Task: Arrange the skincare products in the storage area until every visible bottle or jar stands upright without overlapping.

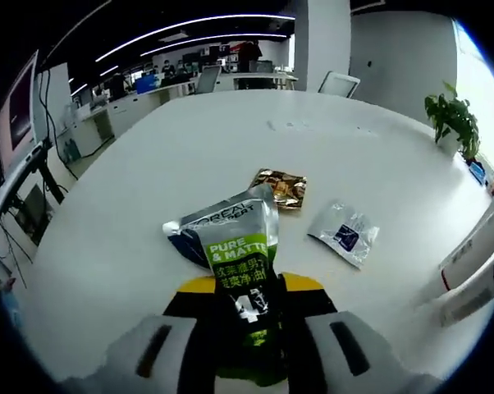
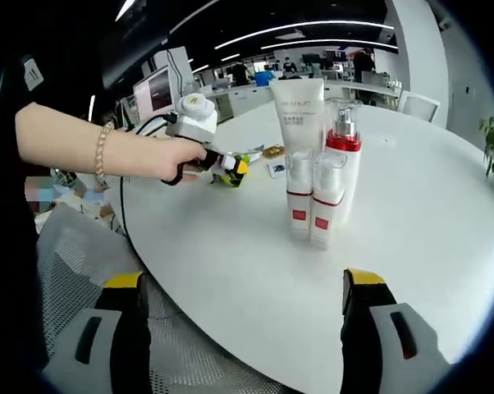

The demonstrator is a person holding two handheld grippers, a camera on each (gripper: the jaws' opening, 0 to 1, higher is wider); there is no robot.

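A grey and green face-wash tube [image 1: 240,246] sticks out forward from my left gripper [image 1: 247,308], whose jaws are shut on its lower end, low over the white table [image 1: 148,189]. In the right gripper view that same left gripper [image 2: 222,171] shows in a person's hand [image 2: 177,160], far left of the bottles. A tall white tube [image 2: 298,111], a pump bottle with a red collar [image 2: 344,144] and two small red-labelled bottles [image 2: 299,201] [image 2: 323,209] stand upright, close together. My right gripper [image 2: 243,324] is open in front of them with nothing between its jaws.
A gold sachet [image 1: 281,187] and a white and blue sachet [image 1: 344,234] lie flat beyond the held tube. White boxes [image 1: 475,263] sit at the right table edge near a potted plant [image 1: 454,121]. A mesh chair [image 2: 79,246] stands beside the table edge.
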